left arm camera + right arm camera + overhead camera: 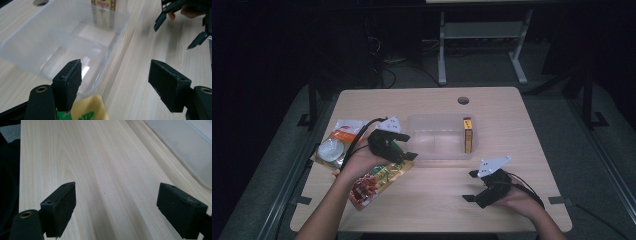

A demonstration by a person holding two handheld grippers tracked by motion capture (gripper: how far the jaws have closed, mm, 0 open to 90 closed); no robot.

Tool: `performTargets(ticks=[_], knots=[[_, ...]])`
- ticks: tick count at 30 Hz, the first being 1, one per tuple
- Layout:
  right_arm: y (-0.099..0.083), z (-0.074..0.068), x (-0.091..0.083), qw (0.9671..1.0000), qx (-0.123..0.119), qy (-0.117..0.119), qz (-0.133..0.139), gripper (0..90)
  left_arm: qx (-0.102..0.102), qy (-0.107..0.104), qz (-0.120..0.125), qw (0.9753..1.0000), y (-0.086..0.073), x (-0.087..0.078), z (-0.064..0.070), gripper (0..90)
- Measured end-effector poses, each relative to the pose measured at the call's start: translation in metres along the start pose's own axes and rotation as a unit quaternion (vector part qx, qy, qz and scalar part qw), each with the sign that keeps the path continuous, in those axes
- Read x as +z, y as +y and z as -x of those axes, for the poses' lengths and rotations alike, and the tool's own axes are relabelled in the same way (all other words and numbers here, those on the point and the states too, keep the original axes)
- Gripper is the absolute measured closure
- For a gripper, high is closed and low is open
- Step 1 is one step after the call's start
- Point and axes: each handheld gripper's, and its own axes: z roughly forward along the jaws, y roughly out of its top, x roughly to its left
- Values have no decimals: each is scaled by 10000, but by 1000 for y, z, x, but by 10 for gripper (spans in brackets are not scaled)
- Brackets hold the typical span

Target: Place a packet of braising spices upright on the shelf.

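Just under the left hand-held gripper (pixel 404 146), jaws open, snack packet (pixel 379 181), clear container (pixel 439 150) beside

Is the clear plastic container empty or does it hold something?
Not empty: the clear plastic container holds a yellow box standing on edge against its right wall.
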Motion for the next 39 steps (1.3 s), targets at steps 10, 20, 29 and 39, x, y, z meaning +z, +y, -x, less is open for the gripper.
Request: performTargets(ticks=[10, 20, 29, 39], knots=[[8, 5, 4, 9996, 239, 2, 143, 157, -431, 308, -144, 9985, -48, -18, 0, 320], [7, -2, 4, 9998, 210, -12, 48, 159, -837, 806, -523, 9918, -91, -32, -13, 629], [4, -4, 3, 9999, 147, 65, 39, 161, -1106, 1270, -731, 9830, -103, -29, -41, 898], [4, -4, 4, 9999, 126, 55, 17, 162, -1156, 1115, -539, 9855, -89, 4, -61, 898]])
